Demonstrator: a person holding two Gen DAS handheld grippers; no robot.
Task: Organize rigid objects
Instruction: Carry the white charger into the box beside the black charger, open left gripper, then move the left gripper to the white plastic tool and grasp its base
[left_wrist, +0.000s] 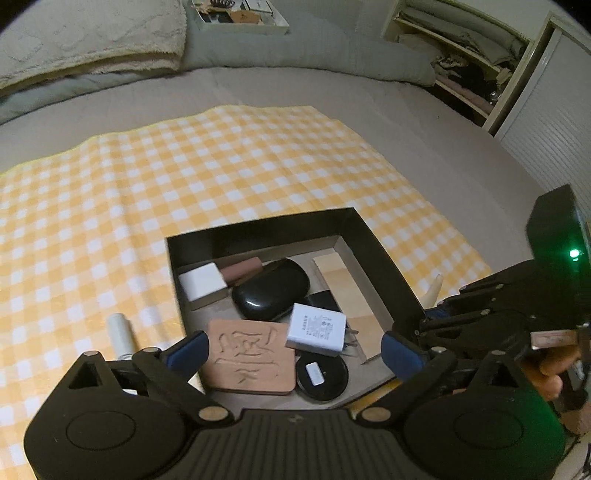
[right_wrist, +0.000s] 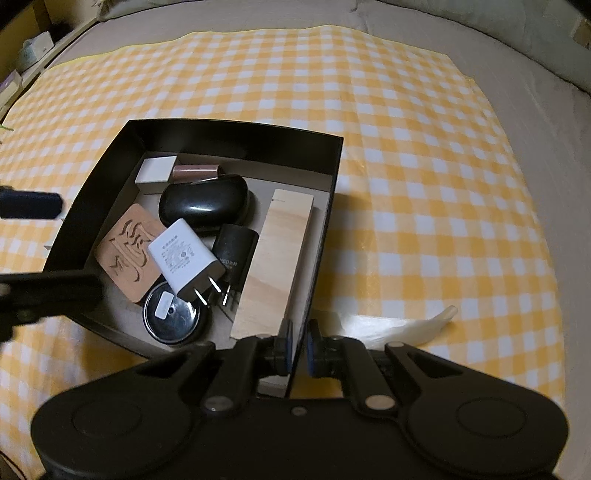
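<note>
A black open box (left_wrist: 365, 236) (right_wrist: 325, 192) sits on the yellow checked cloth (left_wrist: 184, 177) (right_wrist: 406, 147). In it lie a white charger (left_wrist: 317, 328) (right_wrist: 183, 254), a carved wooden coaster (left_wrist: 247, 356) (right_wrist: 127, 247), a black oval case (left_wrist: 271, 290) (right_wrist: 203, 201), a round black disc (left_wrist: 322, 374) (right_wrist: 171, 314), a wooden block (left_wrist: 349, 291) (right_wrist: 275, 262), a white block (left_wrist: 201, 282) (right_wrist: 155, 169), a brown tube (left_wrist: 242, 268) (right_wrist: 195, 171) and a black charger (right_wrist: 236, 251). My left gripper (left_wrist: 291, 352) is open above the box's near end. My right gripper (right_wrist: 298, 345) is shut on the box's near right wall.
A white cylinder (left_wrist: 120, 332) lies on the cloth left of the box. A pale curved horn-like piece (right_wrist: 413, 326) (left_wrist: 432, 291) lies right of the box. Bedding (left_wrist: 110, 40) and open shelves (left_wrist: 461, 62) are beyond the cloth.
</note>
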